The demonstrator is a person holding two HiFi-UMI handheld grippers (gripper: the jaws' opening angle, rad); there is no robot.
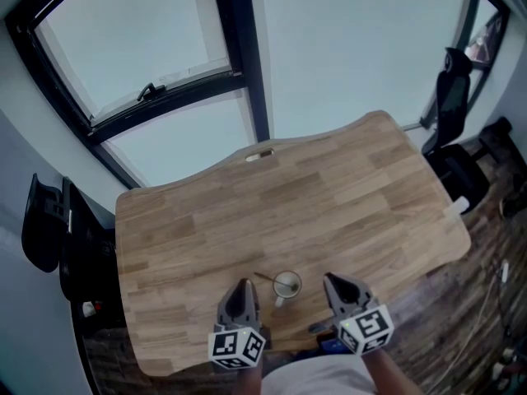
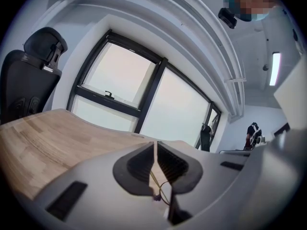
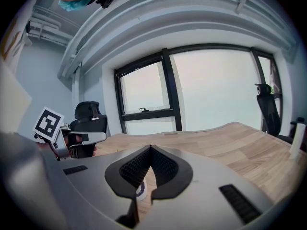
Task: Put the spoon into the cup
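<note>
- Wooden table (image 1: 346, 188): the cup (image 1: 286, 285) stands between our 2 grippers, the thin spoon (image 1: 265, 278) seemingly already leaning in it.
- Left gripper (image 1: 244, 286) and right gripper (image 1: 332, 281) — jaws pressed together, empty.
- We judge the spoon light, stiff, slippery (cup may tip) — pinch mid-handle.

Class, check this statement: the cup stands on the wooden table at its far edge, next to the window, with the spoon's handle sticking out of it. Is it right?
One detail is wrong. The cup stands on the wooden table near its front edge, between the left gripper and the right gripper, not at the far edge. The head view shows this. The handle of the spoon does stick out of it.
</note>
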